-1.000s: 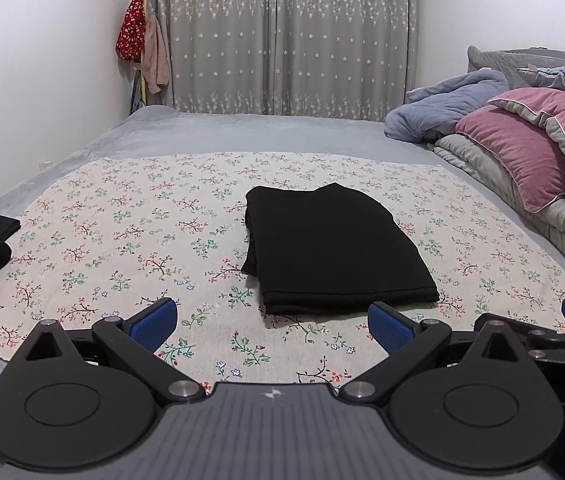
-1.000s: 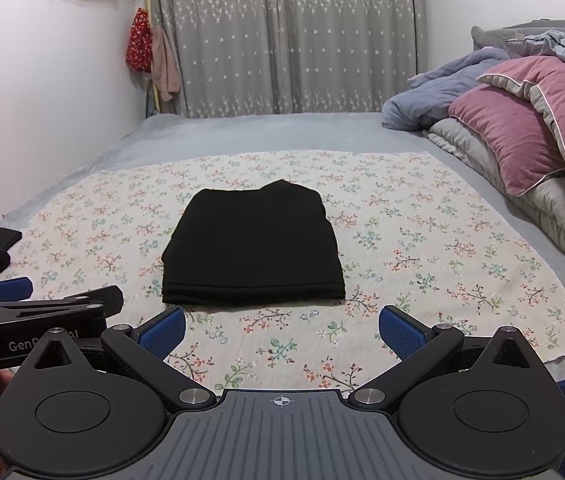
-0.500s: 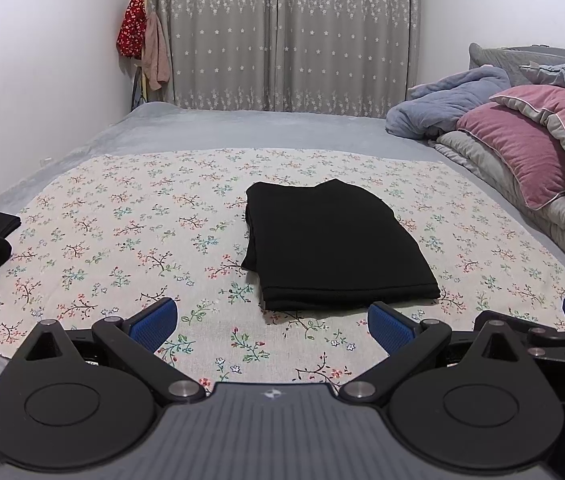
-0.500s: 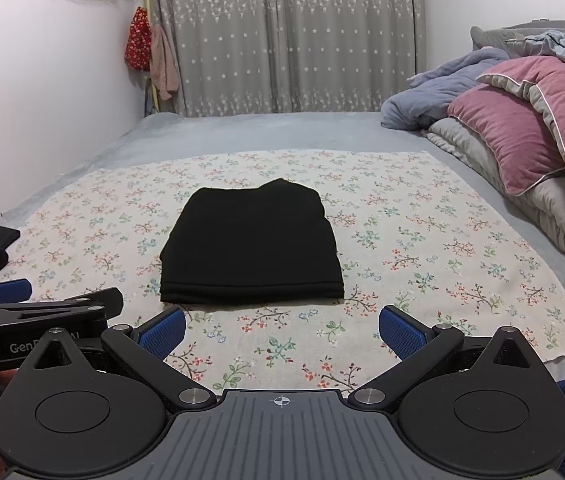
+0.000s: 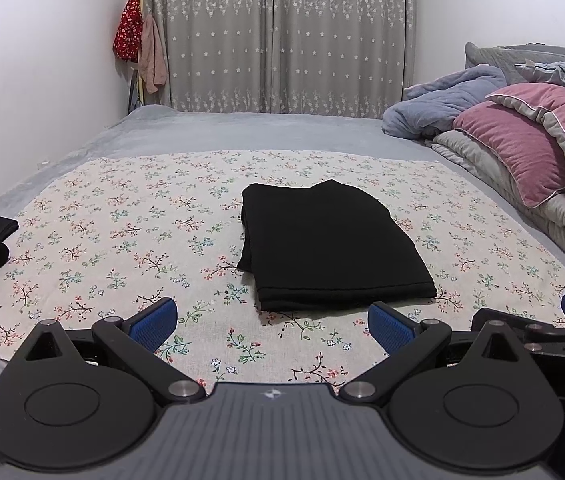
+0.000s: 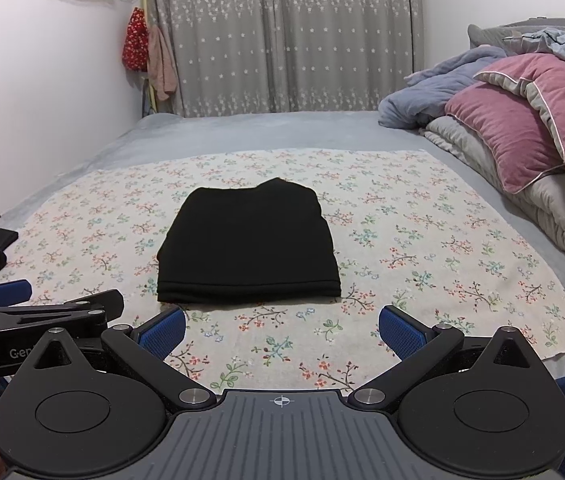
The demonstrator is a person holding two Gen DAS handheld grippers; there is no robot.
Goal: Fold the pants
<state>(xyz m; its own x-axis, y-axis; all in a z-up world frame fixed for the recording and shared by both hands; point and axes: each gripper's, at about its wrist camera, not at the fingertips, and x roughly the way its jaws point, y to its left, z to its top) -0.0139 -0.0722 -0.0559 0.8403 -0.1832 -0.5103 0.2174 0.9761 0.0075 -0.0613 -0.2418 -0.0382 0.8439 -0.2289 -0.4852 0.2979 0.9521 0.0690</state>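
Folded black pants [image 5: 332,246] mid-bed on floral sheet [image 5: 122,220], left gripper [image 5: 272,326] and right gripper [image 6: 282,330] wide apart, empty, near front edge

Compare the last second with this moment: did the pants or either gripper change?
Almost nothing changed. Both views drift very slightly, the left wrist camera most visibly, so the folded black pants sit marginally lower in frame. They lie in the same folded shape on the floral cloth. The left gripper and right gripper stay open, empty, short of the pants.
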